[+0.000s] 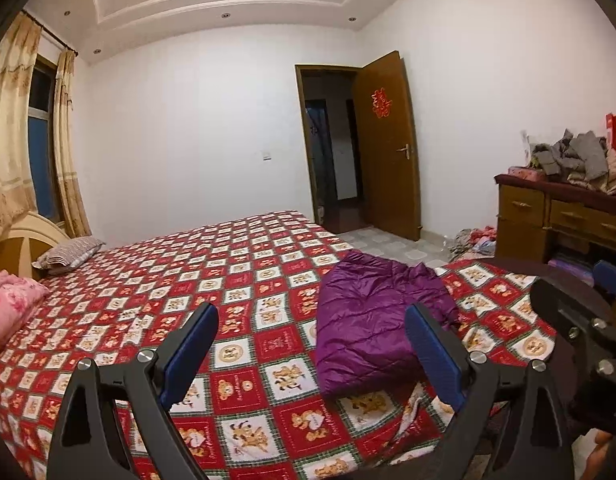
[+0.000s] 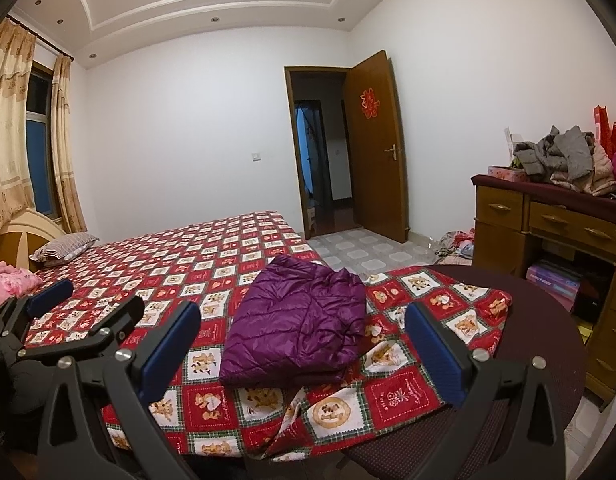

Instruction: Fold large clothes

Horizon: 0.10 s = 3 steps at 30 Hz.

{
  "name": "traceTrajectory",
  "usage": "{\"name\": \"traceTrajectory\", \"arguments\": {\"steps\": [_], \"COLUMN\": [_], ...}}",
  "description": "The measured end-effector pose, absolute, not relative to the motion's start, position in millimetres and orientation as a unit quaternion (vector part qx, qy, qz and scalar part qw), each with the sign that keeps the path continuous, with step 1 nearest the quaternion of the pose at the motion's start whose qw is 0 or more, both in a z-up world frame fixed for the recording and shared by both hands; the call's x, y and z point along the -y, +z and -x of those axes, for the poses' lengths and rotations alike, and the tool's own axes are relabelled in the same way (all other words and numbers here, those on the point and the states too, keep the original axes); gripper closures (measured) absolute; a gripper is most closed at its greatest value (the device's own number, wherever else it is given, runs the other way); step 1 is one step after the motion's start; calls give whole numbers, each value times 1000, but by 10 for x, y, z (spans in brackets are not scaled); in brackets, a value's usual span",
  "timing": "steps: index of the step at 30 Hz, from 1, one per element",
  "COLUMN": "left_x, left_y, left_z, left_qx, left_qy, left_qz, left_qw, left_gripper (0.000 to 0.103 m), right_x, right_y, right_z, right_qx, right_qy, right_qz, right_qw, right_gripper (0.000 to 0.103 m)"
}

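Observation:
A purple quilted garment lies folded in a compact bundle on the red checked bedspread near the bed's foot corner; it also shows in the right wrist view. My left gripper is open and empty, held above the bed just short of the garment. My right gripper is open and empty, held above the garment's near edge. The right gripper shows at the right edge of the left wrist view. The left gripper shows at the left edge of the right wrist view.
A pink folded item and a striped pillow lie by the headboard. A wooden dresser piled with clothes stands at the right. Clothes lie on the floor near the open door. A dark round surface sits beside the bed corner.

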<state>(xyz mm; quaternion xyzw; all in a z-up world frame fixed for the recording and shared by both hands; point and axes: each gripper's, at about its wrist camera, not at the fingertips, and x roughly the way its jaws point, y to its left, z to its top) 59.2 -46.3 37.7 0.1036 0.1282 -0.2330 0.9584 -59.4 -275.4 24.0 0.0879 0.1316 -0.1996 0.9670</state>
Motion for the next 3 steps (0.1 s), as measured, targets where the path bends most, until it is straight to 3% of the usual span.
{"name": "traceTrajectory", "arguments": {"steps": [3], "left_x": [491], "left_y": [351], "left_z": [-625], "left_qx": [-132], "left_qy": [-216], "left_qz": [-117], "left_qw": [960], "left_gripper": [9], "right_x": [2761], "right_y": [235], "right_z": [591], "right_qx": [-131], "right_qy": [-200], "right_qz": [-89], "right_qw": [967], "right_gripper": [0]}}
